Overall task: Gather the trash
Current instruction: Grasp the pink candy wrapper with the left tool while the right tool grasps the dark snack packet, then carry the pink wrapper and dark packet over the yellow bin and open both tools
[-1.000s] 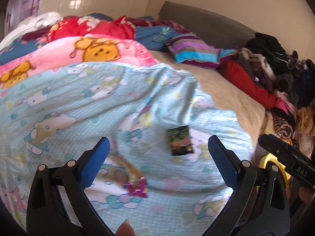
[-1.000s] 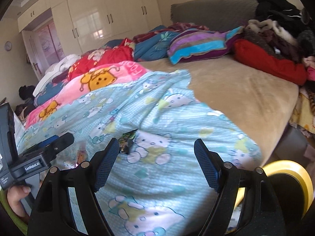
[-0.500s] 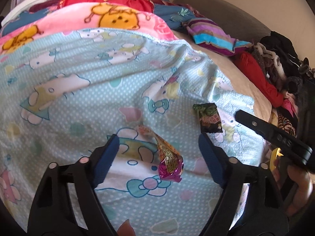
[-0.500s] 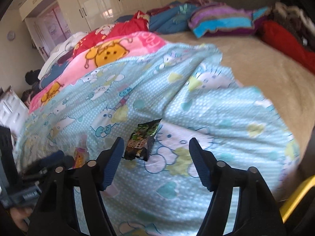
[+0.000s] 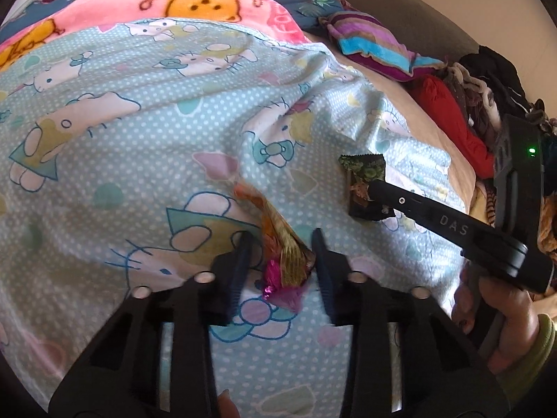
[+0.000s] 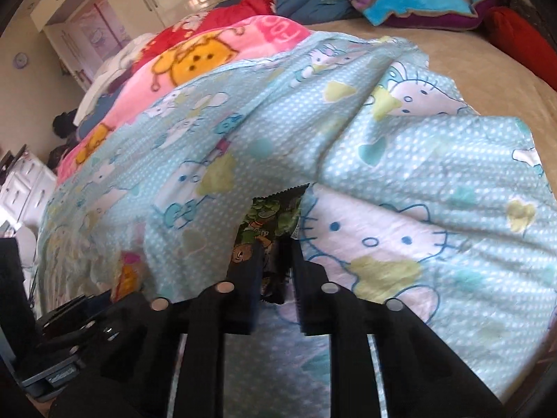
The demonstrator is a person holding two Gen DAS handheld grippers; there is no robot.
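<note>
Two wrappers (image 5: 278, 244) (image 6: 268, 230) on blanket (image 5: 139, 160)

— What do the left gripper (image 5: 280, 244) and its frame look like?
— It is black plastic, two long fingers (image 5: 240, 261) with ribbed dark blue pads, and four round silver rivets across the arms behind them.
— And the right gripper (image 6: 275, 250)?
— It has the same build: black arms, dark pads, four silver rivets in a row. From the left camera its finger shows a small screw and the pale letters "DAS", and a black box behind it carries a green light (image 5: 531, 150).
— Is anything worn?
— An olive-green sleeve (image 5: 536, 355) with a ribbed cuff sits at the wrist of the right hand (image 5: 501, 317).
</note>
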